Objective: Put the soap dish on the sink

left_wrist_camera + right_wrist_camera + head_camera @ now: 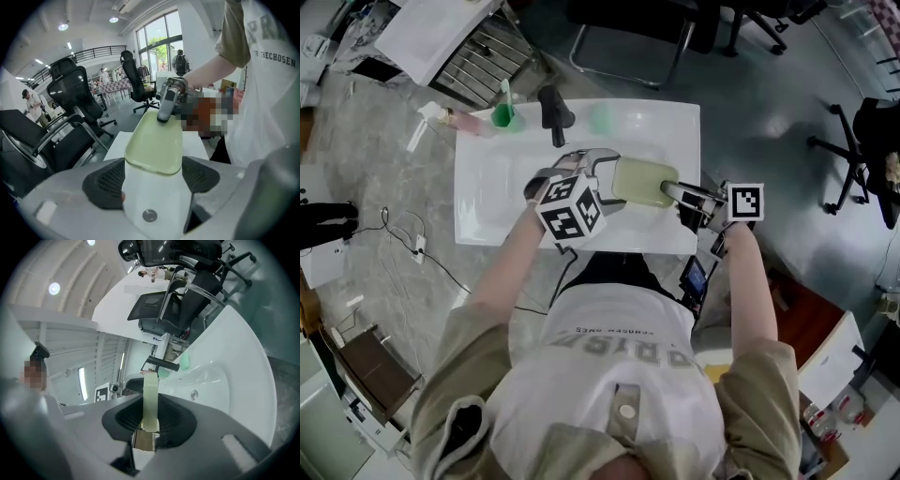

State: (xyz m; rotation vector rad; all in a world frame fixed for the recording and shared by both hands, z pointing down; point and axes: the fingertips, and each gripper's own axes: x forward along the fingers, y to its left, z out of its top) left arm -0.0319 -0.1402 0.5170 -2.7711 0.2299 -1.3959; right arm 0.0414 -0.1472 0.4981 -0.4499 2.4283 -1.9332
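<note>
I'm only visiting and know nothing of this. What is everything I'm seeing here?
sink: one, white, centre of the head view
faucet: one, black, sink's back rim
soap dish: one, pale green, over the sink's right part
cup: one, green, left of the faucet
bottle: one, pinkish, lying by the sink's back left corner
office chairs: several, black, beyond the sink
left gripper: one, grey, open around the dish's left end
right gripper: one, grey, shut on the dish's right end

Dish (154, 145): smooth, semi-gloss, plastic-looking. Sink (157, 199) below left claw (153, 178): white, glossy, smooth. Its pads (105, 183): matt black, textured.
</note>
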